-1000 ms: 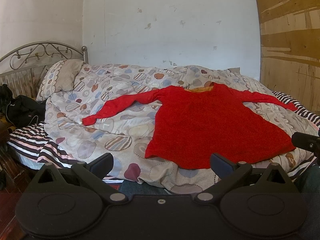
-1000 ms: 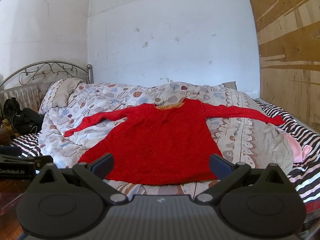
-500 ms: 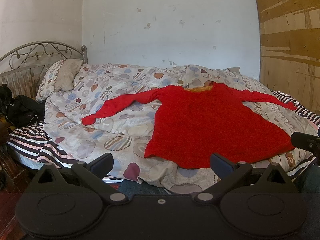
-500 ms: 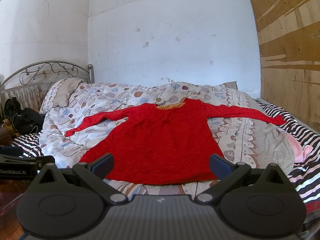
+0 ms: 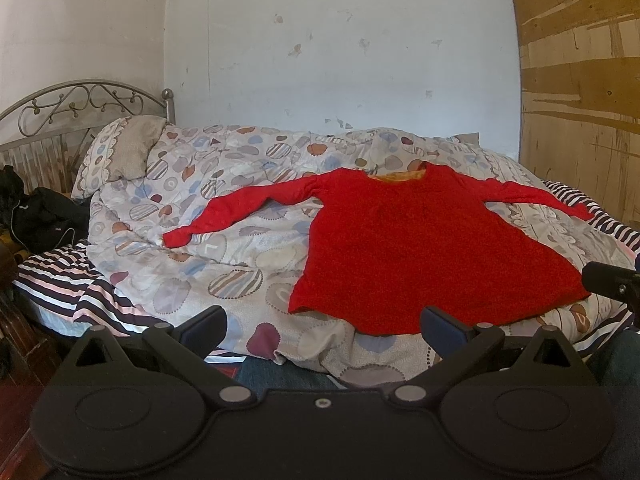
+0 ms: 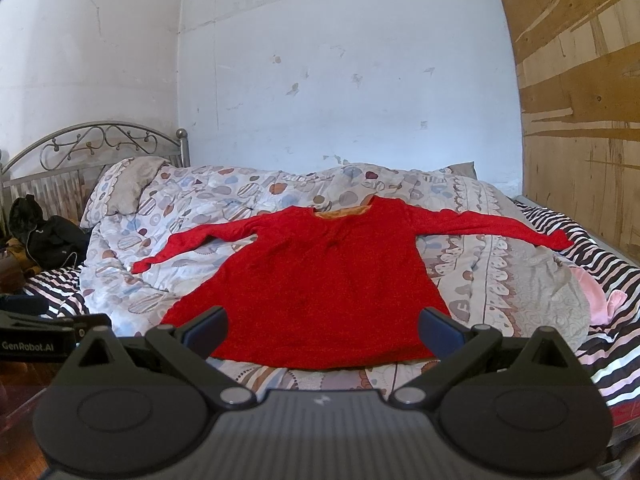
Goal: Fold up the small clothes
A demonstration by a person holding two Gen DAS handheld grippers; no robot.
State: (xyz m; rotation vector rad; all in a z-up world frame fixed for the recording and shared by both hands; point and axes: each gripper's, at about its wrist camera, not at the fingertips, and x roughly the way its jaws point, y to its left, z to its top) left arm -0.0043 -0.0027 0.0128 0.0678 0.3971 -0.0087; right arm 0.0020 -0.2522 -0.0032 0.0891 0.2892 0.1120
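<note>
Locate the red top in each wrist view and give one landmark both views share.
Left wrist: the red top lies spread flat on the quilt, right of centre, its hem just above the right finger.
Right wrist: the red top lies in the centre, its hem between the two fingers.
Shared landmark: the metal headboard at far left in both.

Matt red cloth top (image 6: 320, 280) on printed cotton quilt (image 6: 500, 240).

"GenRobot.AI" in white letters on the black left gripper (image 6: 38, 346), right wrist view
</note>
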